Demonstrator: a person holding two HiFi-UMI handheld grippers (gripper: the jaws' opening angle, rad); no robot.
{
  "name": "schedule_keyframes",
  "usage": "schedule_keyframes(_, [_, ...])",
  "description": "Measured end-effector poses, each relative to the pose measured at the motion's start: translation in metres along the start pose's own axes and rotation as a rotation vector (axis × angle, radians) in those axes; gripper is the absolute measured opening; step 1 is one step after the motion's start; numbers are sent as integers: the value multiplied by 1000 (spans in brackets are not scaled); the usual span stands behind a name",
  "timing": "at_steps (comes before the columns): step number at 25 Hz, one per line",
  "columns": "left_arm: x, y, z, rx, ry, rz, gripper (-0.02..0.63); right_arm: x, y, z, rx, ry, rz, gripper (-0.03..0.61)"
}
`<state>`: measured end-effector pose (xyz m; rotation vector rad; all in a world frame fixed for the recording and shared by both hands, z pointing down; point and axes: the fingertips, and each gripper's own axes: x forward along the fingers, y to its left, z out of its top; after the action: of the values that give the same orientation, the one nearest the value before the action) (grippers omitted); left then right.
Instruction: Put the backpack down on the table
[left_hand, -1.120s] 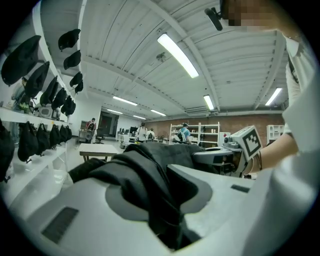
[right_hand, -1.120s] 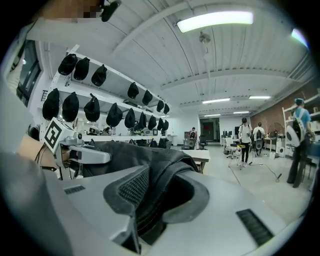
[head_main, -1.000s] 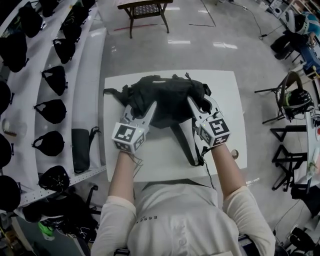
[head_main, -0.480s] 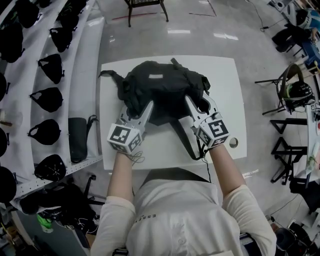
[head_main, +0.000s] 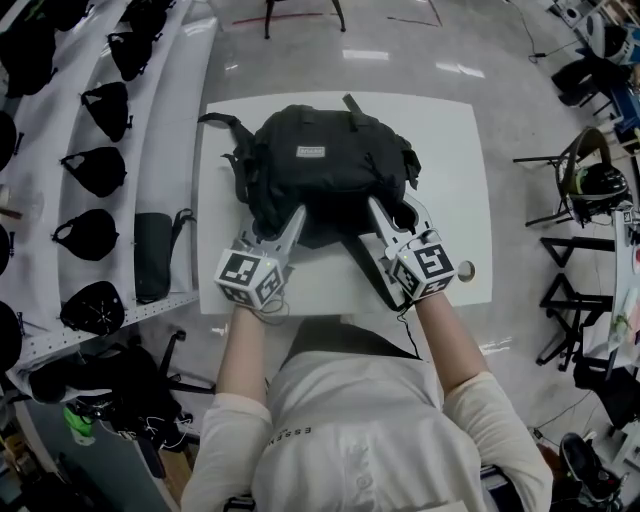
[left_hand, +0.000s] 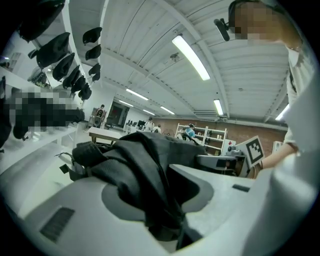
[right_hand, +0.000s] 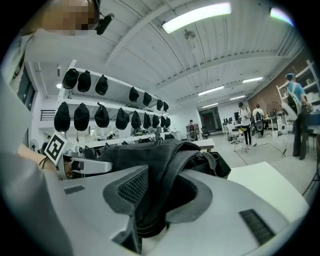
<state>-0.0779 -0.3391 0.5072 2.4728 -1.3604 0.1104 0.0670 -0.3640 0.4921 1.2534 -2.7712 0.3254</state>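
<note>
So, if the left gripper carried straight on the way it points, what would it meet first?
The backpack: its fabric sits between the jaws of the left gripper, which have just been opening.

The black fabric backpack (head_main: 325, 165) is dark all over except for a small grey label patch (head_main: 310, 152), and it contrasts with the plain white rectangular table (head_main: 455, 150). The pale grey plastic left gripper (head_main: 278, 222) and right gripper (head_main: 395, 212) each carry a white cube printed with black square markers, and the right one's inner pad (right_hand: 131, 187) has a dark grey, finely meshed pattern. The person's long-sleeved top (head_main: 360, 430) is off-white, the glossy floor (head_main: 540, 110) is light grey with bright glints, and black rounded items (head_main: 100, 165) line the white shelves (head_main: 175, 140).
</note>
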Motion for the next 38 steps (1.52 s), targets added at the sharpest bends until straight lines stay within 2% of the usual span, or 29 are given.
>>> schedule_keyframes(5, [-16, -9, -25, -63, 31, 14, 126, -15, 10, -19, 26, 35, 20, 121])
schedule_keyframes(9, [-28, -18, -46, -84, 52, 36, 132, -29, 17, -38, 50, 66, 25, 126])
schedule_keyframes(20, [-48, -29, -108, -47, 124, 88, 170, -54, 31, -95, 40, 158, 23, 141])
schedule_keyframes(27, [-54, -28, -115, -32, 104, 129, 204, -57, 32, -100, 16, 145, 11, 155])
schedule_keyframes(34, [-68, -30, -122, -58, 137, 163, 229, -68, 28, -98, -60, 155, -58, 244])
schedule_keyframes(38, [-85, -30, -127, -73, 140, 208, 239, -79, 31, -93, -54, 126, -83, 253])
